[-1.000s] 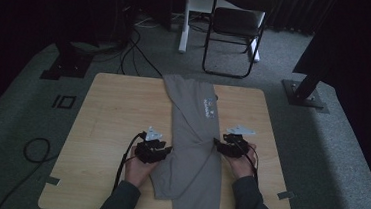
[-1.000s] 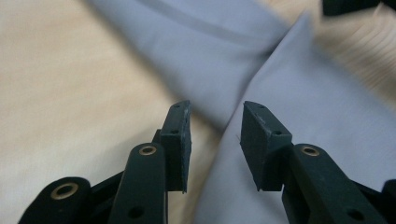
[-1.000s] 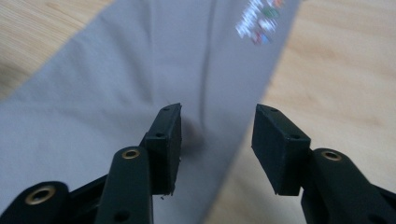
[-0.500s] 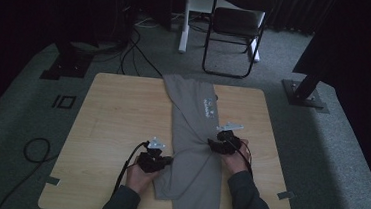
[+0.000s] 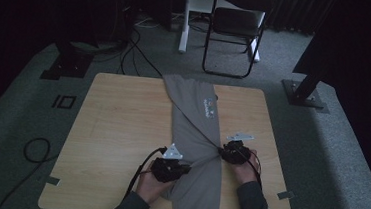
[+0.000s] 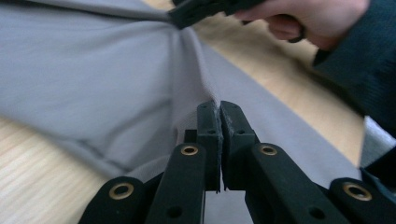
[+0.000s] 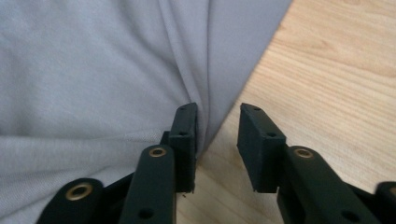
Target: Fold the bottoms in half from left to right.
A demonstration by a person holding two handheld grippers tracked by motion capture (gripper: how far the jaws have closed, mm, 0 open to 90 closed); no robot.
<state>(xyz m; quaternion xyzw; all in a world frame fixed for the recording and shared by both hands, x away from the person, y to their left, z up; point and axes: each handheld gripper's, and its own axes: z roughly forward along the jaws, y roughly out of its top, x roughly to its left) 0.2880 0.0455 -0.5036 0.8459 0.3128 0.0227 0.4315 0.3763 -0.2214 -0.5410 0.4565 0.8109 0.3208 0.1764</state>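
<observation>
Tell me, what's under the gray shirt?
Under the gray shirt is the wooden table; bare wood shows on both sides. The near end hangs over the table's front edge. Anything beneath the cloth is covered, so I cannot tell.

A rectangular desk (image 5: 120,144) with a pale wooden top and rounded corners stands on grey carpet. Directly on it lies a long grey fabric garment (image 5: 194,130), stretched from the far edge, where its end droops over, down to the near edge, where it hangs off toward the person. It runs a little right of the desk's middle, leaving a broad bare stretch of wood on the left and a narrower strip on the right. A small printed mark (image 5: 208,108) shows on the cloth toward the far end. About two thirds of the way down, the cloth is pinched narrow, with creases fanning out from that waist.
</observation>
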